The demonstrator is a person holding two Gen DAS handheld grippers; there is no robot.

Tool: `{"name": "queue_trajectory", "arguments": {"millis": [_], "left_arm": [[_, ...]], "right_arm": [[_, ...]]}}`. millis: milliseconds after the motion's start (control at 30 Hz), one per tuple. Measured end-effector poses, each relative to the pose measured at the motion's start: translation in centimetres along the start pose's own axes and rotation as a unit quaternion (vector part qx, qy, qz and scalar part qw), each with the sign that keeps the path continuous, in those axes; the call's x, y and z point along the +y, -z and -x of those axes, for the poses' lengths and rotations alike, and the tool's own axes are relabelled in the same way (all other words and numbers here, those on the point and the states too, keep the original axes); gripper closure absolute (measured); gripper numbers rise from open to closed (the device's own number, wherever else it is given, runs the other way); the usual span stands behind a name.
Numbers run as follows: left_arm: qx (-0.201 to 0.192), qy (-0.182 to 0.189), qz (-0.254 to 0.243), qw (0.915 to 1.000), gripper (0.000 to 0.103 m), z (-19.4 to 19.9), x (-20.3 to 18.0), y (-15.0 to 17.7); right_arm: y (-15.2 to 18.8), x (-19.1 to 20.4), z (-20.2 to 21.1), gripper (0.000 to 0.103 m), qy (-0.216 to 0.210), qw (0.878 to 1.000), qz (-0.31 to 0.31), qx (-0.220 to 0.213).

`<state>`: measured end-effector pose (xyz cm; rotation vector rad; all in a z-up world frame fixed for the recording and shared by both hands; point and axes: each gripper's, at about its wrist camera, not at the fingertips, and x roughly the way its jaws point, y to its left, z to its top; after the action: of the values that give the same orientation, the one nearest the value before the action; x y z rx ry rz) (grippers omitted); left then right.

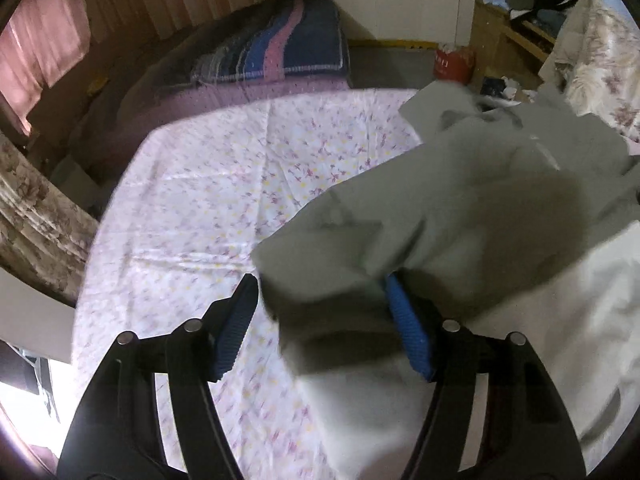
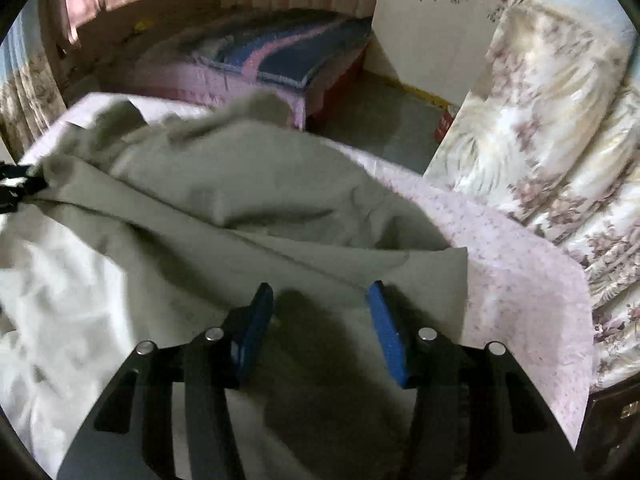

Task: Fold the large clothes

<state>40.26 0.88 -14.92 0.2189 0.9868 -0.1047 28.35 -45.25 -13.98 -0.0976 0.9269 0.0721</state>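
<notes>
Carrier: bed under a pink floral cotton sheet [image 1: 208,184]; its left half is bare, the garment takes the middle and right.
Left claw [image 1: 324,320]: jaws apart, blue ribbed pads [image 1: 236,332] not pressing. A folded corner of the garment lies between them, against the right-hand pad and clear of the left-hand one. Not a grip as seen.
Task's thing: large grey-green soft woven garment [image 1: 440,208] with a pale off-white lining [image 1: 560,320], bunched and partly doubled over, running from mid-bed toward the far right corner and the near edge.
Right claw [image 2: 316,328]: jaws apart, nothing pinched. It hovers over a flat stretch of the grey-green cloth, with a fold edge [image 2: 400,256] just ahead of the tips and the garment's right-hand edge near the bed's right side.
Handling, my read: light, limp, no stiffness; it will sag and drag between two holds. Lining looks smoother, may slip. Nothing fragile.
Where to hold, my read: pinch hems or corners through both layers, one claw at each end of the same edge, not mid-panel.
Beyond bed: second bed with dark blue-and-pink striped blanket [image 1: 288,48]; cream floral quilt [image 2: 552,128] to the right.
</notes>
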Motion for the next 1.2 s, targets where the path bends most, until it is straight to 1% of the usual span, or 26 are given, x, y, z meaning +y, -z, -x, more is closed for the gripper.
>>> {"name": "queue_trajectory", "arguments": {"millis": [33, 67, 100, 133, 167, 233, 300, 367, 433, 533, 633, 700, 800, 867, 900, 933, 967, 1000, 1033, 1067, 1100, 1133, 1200], "left_arm": [[-0.015, -0.005, -0.006, 0.9999, 0.031, 1.6, 0.1, 0.4], [-0.026, -0.011, -0.011, 0.9995, 0.025, 2.8, 0.1, 0.8], [-0.039, -0.018, -0.015, 0.999, 0.015, 4.3, 0.2, 1.3], [-0.058, -0.024, -0.016, 0.9979, 0.011, 6.3, 0.4, 2.3], [-0.071, -0.024, -0.016, 0.9971, 0.01, 7.8, 0.7, 3.1], [-0.09, -0.018, -0.018, 0.9956, 0.004, 11.2, 1.1, 5.3], [-0.102, -0.019, -0.021, 0.9944, 0.003, 13.3, 1.3, 7.1], [-0.106, -0.017, -0.023, 0.994, 0.003, 14.9, 1.6, 9.4], [-0.098, -0.008, -0.021, 0.9949, 0.003, 15.5, 2.0, 11.6], [-0.071, 0.008, -0.017, 0.9973, 0.003, 14.8, 1.9, 14.4], [-0.044, 0.015, -0.015, 0.9988, 0.003, 13.6, 2.1, 16.8], [-0.03, 0.032, -0.016, 0.9989, 0.003, 13.0, 2.1, 18.1], [-0.023, 0.053, -0.025, 0.998, 0.004, 12.5, 1.1, 19.8], [-0.019, 0.063, -0.037, 0.9972, 0.012, 12.4, 0.4, 20.4], [-0.015, 0.071, -0.04, 0.9966, 0.02, 12.3, 0.2, 20.7], [-0.011, 0.083, -0.037, 0.9958, 0.027, 12.3, 0.1, 21.1], [-0.014, 0.084, -0.036, 0.9957, 0.031, 12.5, 0.1, 21.4], [-0.017, 0.079, -0.039, 0.996, 0.045, 12.6, 0.0, 21.7], [-0.018, 0.06, -0.043, 0.9971, 0.063, 12.6, 0.0, 21.9], [-0.018, 0.047, -0.039, 0.998, 0.073, 12.5, 0.3, 21.8], [-0.018, 0.043, -0.032, 0.9984, 0.095, 12.4, 0.6, 21.7], [-0.014, 0.045, -0.014, 0.9988, 0.1, 12.0, 1.4, 21.2], [-0.005, 0.071, 0.023, 0.9972, 0.102, 11.0, 3.0, 20.4]], "right_arm": [[0.1, -0.1, 1.1, 0.051, -0.004, 1.0, -0.005, -0.012], [0.5, -0.3, 3.1, 0.051, -0.012, 0.999, -0.012, -0.027], [0.9, -0.5, 4.9, 0.051, -0.018, 0.999, -0.018, -0.041], [1.3, -0.6, 6.7, 0.049, -0.024, 0.998, -0.023, -0.055], [2.0, -0.7, 9.0, 0.047, -0.031, 0.997, -0.028, -0.07], [3.4, -0.8, 12.3, 0.027, -0.033, 0.995, -0.039, -0.091], [5.4, -0.8, 15.4, 0.021, -0.038, 0.992, -0.054, -0.109], [7.8, -0.5, 17.1, 0.019, -0.046, 0.991, -0.061, -0.107], [10.3, -0.5, 17.4, 0.018, -0.036, 0.992, -0.065, -0.102], [14.3, -0.6, 15.9, 0.018, -0.016, 0.994, -0.079, -0.07], [17.6, -1.8, 14.2, 0.018, -0.009, 0.992, -0.12, -0.039], [19.4, -2.5, 13.5, 0.018, -0.012, 0.989, -0.142, -0.028], [21.5, -3.0, 12.4, 0.018, -0.019, 0.985, -0.171, -0.01], [22.6, -2.6, 11.7, 0.018, -0.041, 0.981, -0.19, -0.001], [23.0, -2.2, 11.5, 0.019, -0.053, 0.979, -0.197, 0.0], [23.4, -1.7, 11.5, 0.021, -0.064, 0.978, -0.2, 0.0], [23.7, -0.9, 11.7, 0.024, -0.071, 0.978, -0.198, -0.004], [23.7, -0.3, 11.8, 0.038, -0.069, 0.978, -0.194, -0.005], [23.7, 0.3, 12.0, 0.044, -0.058, 0.98, -0.189, -0.006], [23.6, 1.0, 12.1, 0.053, -0.043, 0.983, -0.179, -0.009], [23.4, 1.3, 12.3, 0.073, -0.042, 0.984, -0.174, -0.012], [23.1, 1.5, 12.4, 0.083, -0.046, 0.984, -0.174, -0.017], [22.4, 1.6, 12.3, 0.088, -0.036, 0.984, -0.17, -0.026]]}}
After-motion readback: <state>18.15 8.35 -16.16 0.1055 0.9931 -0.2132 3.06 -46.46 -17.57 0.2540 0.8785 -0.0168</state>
